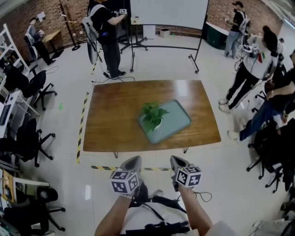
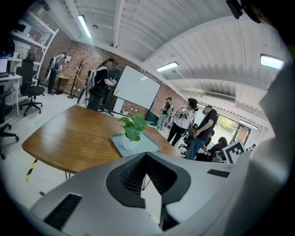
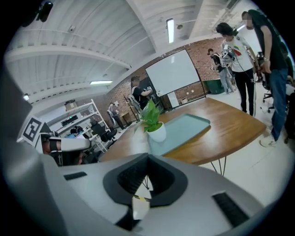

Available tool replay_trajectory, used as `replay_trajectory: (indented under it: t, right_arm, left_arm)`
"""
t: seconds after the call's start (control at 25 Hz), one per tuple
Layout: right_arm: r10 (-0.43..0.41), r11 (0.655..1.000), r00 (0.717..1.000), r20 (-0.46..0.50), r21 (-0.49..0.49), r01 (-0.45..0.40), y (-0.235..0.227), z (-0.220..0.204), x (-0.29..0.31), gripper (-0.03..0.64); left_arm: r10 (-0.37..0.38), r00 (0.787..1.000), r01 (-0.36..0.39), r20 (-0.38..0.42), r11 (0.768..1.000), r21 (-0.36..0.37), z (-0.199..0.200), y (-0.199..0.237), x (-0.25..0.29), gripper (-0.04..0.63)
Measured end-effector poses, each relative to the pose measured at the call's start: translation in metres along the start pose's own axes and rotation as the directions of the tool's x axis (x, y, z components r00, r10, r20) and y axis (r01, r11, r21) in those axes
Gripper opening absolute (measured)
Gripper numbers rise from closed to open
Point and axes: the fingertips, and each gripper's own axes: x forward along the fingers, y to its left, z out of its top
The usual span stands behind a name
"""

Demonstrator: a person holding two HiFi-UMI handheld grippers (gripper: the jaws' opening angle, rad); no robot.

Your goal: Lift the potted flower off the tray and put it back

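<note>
A small potted flower (image 1: 153, 115) with green leaves in a white pot stands on the near-left part of a pale green tray (image 1: 177, 118), on a brown wooden table (image 1: 115, 115). Both grippers hang off the table, short of its near edge and close to my body. My left gripper (image 1: 132, 160) is shut and holds nothing. My right gripper (image 1: 176, 161) is likewise shut and empty. In the left gripper view the potted flower (image 2: 133, 129) and tray (image 2: 148, 145) lie well beyond the gripper (image 2: 146, 156). The right gripper view shows the potted flower (image 3: 153, 120) far past the gripper (image 3: 148, 156).
Several people stand around: one behind the table (image 1: 108, 34), others at the right (image 1: 258, 64). A whiteboard on a stand (image 1: 168, 14) is at the back. Office chairs (image 1: 32, 87) line the left. Yellow-black tape (image 1: 83, 124) marks the floor beside the table.
</note>
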Motion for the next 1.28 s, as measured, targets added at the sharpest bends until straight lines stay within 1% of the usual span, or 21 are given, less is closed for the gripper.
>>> replay_trajectory:
  t: [0.2,0.4,0.64,1.04,1.28]
  right_arm:
    - [0.006,1.000,1.000,-0.011,-0.003,-0.006,0.006,-0.021,-0.017,0.002]
    - [0.021,0.999,1.000,0.017,-0.037,-0.020,0.016,-0.013,-0.035,0.001]
    - [0.029,0.996,0.998,0.047,-0.082,-0.025,0.026,0.000,-0.047,0.000]
    - [0.039,0.996,0.998,0.056,-0.079,-0.035,0.031,0.004,-0.043,0.000]
    - [0.031,0.997,0.998,0.056,-0.073,-0.027,0.028,0.005,-0.041,0.000]
  left_arm:
    - [0.028,0.999,-0.028,0.021,0.999,-0.026,-0.018,-0.006,-0.015,-0.004]
    - [0.029,0.999,-0.028,0.025,0.999,-0.020,-0.026,-0.018,-0.022,-0.004]
    - [0.011,0.999,-0.012,0.035,1.000,0.006,-0.026,-0.032,-0.025,-0.003]
    - [0.016,0.999,-0.017,0.044,1.000,0.021,-0.017,-0.029,-0.028,-0.003]
    - [0.011,0.999,-0.012,0.041,1.000,0.022,-0.014,-0.028,-0.026,-0.003]
